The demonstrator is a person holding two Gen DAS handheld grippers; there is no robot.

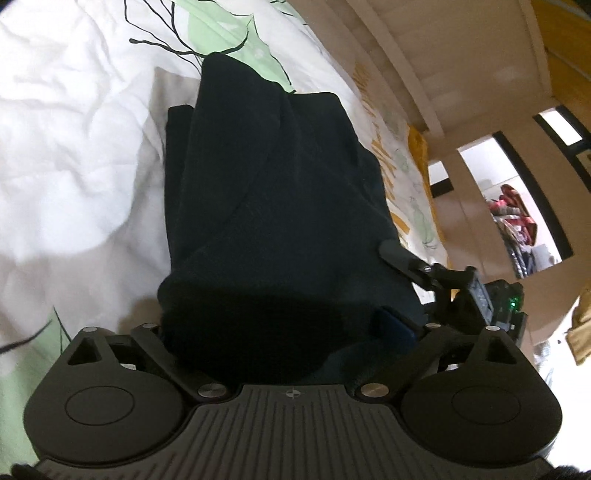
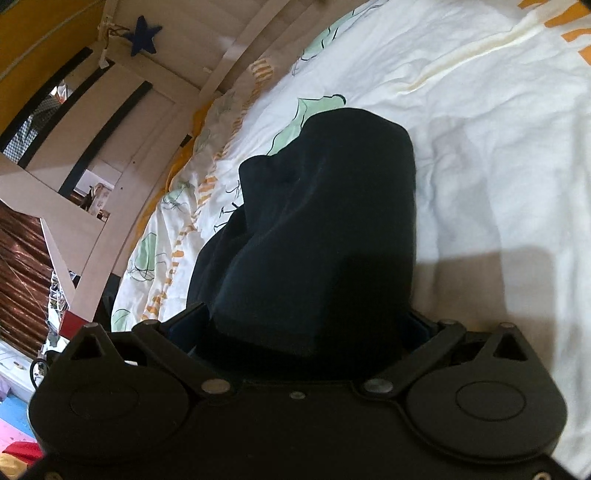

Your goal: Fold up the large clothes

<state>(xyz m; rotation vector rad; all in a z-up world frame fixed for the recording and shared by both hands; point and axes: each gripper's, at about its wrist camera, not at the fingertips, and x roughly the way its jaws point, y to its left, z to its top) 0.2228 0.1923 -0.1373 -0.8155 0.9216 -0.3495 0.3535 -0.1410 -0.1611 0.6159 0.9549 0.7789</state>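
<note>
A dark navy garment (image 1: 280, 192) lies folded in a long bundle on the white duvet (image 1: 74, 129) with its green leaf print. Its near end bulges between the wide-spread jaws of my left gripper (image 1: 277, 325). It hides the left finger, and only the blue pad (image 1: 391, 325) of the right finger shows. One black finger (image 1: 397, 254) of the right gripper rests at the garment's right edge. In the right wrist view the same garment (image 2: 325, 221) runs away from my right gripper (image 2: 303, 325). That gripper's jaws also stand wide, with cloth heaped between the blue pads (image 2: 188, 321).
A white wooden bed rail (image 1: 424, 74) borders the far side of the duvet. Beyond it are open shelves with coloured items (image 1: 517, 221). A blue star (image 2: 146, 35) hangs on the white frame. A cluttered floor (image 2: 14, 406) shows at the lower left.
</note>
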